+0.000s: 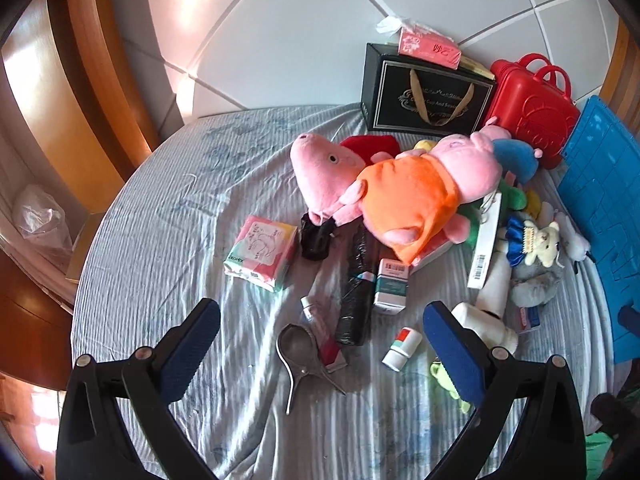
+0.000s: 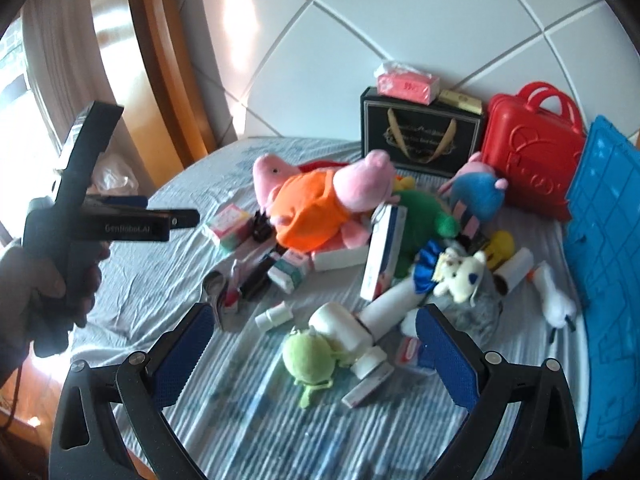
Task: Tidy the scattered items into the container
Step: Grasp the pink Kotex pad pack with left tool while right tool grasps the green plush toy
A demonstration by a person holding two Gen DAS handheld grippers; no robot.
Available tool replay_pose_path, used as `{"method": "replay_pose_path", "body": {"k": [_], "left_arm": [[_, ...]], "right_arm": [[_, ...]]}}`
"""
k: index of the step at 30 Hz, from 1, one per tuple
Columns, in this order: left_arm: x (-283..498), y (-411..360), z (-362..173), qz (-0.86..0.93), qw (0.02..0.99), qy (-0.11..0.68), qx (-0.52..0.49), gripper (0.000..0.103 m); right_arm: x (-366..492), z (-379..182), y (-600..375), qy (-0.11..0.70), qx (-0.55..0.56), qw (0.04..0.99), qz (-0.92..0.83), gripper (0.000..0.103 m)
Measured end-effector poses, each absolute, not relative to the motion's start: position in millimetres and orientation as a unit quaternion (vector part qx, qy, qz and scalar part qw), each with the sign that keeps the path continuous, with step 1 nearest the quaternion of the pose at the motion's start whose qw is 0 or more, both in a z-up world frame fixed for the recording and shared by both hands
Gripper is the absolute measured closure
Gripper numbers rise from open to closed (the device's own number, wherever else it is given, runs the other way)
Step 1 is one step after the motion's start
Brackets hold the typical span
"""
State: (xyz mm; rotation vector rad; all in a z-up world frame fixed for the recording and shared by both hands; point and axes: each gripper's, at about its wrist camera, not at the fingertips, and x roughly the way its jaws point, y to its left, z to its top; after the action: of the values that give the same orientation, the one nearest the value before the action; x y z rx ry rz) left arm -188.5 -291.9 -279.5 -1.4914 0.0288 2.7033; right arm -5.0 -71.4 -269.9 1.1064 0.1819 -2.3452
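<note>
Holding both grippers spread and empty, you have your left gripper [image 1: 320,340] over the spoon [image 1: 298,346], your right gripper [image 2: 314,344] over what looks like a frog [image 2: 306,360]

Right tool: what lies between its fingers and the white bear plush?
In the right wrist view, the right tool is open and empty. Between it and the white bear plush lie a green frog plush, a white bottle and a white tube.
</note>
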Motion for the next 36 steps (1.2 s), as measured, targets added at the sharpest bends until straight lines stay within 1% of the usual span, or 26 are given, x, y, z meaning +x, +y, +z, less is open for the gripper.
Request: {"method": "replay_pose_path", "body": {"k": [9,18,22,25,27,28,29,31,34,36], "left_arm": [[-212,-324,-337,0.866,0.042,0.024,-0.497,0.0],[-243,-331,-380,0.866,0.046,0.038,-0.497,0.0],[-266,-333,-398,0.86,0.047,0.048,-0.506,0.0],[-285,-336,-410,0.858,0.039,0.067,-0.508,0.003],[-295,-338,-417,0.854,0.032,0.077,-0.513,0.009],[-299,-338,-419,0.854,0.033,0.078,-0.514,0.013],[-302,-339,-421,0.854,0.034,0.079,-0.513,0.014],[-306,-337,-424,0.856,0.036,0.088,-0.508,0.016],[-310,-337,-429,0.856,0.038,0.08,-0.509,0.018],[-312,-336,-435,0.852,0.036,0.08,-0.516,0.021]], "right_arm": [[2,-367,-100,0.088,0.476,0.25,-0.838,0.001],[-16,-418,-113,0.088,0.51,0.224,-0.826,0.001],[-24,-431,-116,0.081,0.514,0.211,-0.827,0.001],[-30,-440,-121,0.073,0.519,0.21,-0.826,0.001],[-31,-446,-126,0.071,0.521,0.214,-0.824,0.001],[-32,-449,-128,0.072,0.52,0.215,-0.824,0.004],[-34,-451,-130,0.07,0.518,0.216,-0.824,0.006],[-38,-455,-131,0.063,0.52,0.214,-0.824,0.016],[-46,-461,-127,0.048,0.525,0.202,-0.825,0.028],[-49,-461,-125,0.041,0.526,0.198,-0.826,0.031]]}}
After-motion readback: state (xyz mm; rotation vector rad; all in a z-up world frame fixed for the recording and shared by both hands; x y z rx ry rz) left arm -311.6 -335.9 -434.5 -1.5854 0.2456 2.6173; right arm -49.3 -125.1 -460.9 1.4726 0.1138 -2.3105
